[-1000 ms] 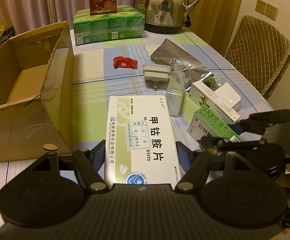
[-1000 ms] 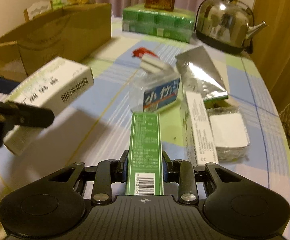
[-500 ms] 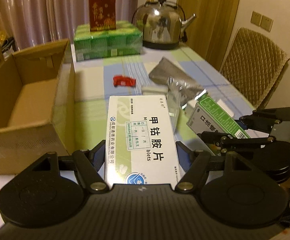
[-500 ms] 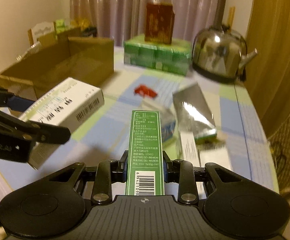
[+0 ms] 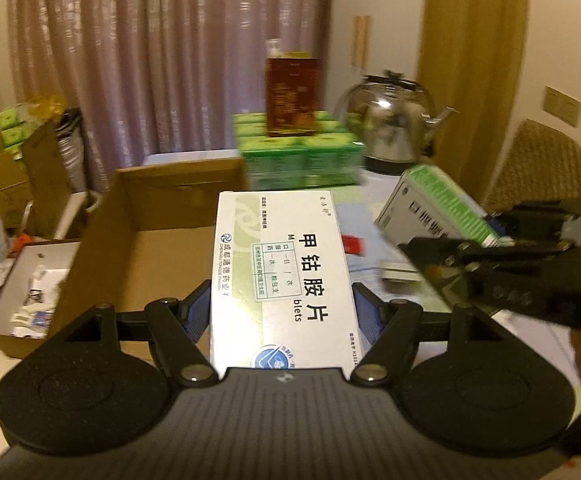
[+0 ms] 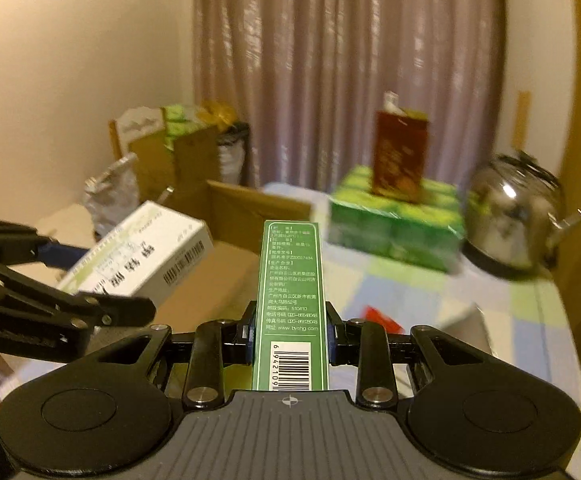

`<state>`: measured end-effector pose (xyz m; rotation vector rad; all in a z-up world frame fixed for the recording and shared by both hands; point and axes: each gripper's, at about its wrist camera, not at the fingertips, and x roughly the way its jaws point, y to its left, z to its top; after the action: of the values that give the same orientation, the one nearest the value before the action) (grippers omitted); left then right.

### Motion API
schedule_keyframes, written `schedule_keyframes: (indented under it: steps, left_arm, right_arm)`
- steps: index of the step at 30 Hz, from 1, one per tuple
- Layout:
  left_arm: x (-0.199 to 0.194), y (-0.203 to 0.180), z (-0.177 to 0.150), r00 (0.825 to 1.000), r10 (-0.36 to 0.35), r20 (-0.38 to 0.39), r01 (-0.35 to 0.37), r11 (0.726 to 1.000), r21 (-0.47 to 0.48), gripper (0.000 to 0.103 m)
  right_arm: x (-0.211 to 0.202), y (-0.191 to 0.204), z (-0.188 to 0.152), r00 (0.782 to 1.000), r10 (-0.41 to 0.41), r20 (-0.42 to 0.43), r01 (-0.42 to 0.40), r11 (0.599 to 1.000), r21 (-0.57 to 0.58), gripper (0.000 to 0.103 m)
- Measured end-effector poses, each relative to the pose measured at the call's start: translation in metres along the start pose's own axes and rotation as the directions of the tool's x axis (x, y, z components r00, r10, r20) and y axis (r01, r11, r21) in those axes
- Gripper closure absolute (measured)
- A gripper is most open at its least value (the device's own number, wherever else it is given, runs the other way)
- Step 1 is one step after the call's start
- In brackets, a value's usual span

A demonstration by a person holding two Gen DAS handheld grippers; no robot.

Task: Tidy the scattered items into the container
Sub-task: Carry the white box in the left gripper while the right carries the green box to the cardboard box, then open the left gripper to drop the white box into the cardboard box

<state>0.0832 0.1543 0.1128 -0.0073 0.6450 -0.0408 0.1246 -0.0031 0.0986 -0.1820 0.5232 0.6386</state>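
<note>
The left claw [image 5: 282,312] is pinching a white medicine box [image 5: 282,272] above the open cardboard box [image 5: 162,216], while the right claw [image 6: 290,336] is gripping a slim green carton [image 6: 290,304] in the air over the counter [image 6: 430,292], beside it.

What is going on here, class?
A person is tidying a table with two handheld grippers. The left gripper holds a white medicine box, the right gripper a narrow green box. Both are raised near the open cardboard box; neither is in yet.
</note>
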Motion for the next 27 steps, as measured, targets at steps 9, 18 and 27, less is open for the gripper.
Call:
schedule_keyframes:
  steps: [9,18,27]
  left_arm:
    - [0.031,0.085,0.019,0.995,0.093,-0.038,-0.093,0.996,0.002,0.035]
    - [0.064,0.109,0.008,0.995,0.077,-0.063,-0.079,0.997,-0.023,0.035]
    - [0.070,0.122,0.003,0.994,0.088,-0.066,-0.091,0.995,-0.034,0.034]
  right_arm:
    - [0.072,0.046,0.044,0.996,0.085,-0.005,-0.085,0.996,-0.013,0.075]
    - [0.120,0.053,0.045,0.995,0.090,-0.049,-0.091,0.996,-0.021,0.075]
    - [0.135,0.052,0.036,0.993,0.093,-0.077,-0.094,0.996,-0.007,0.075]
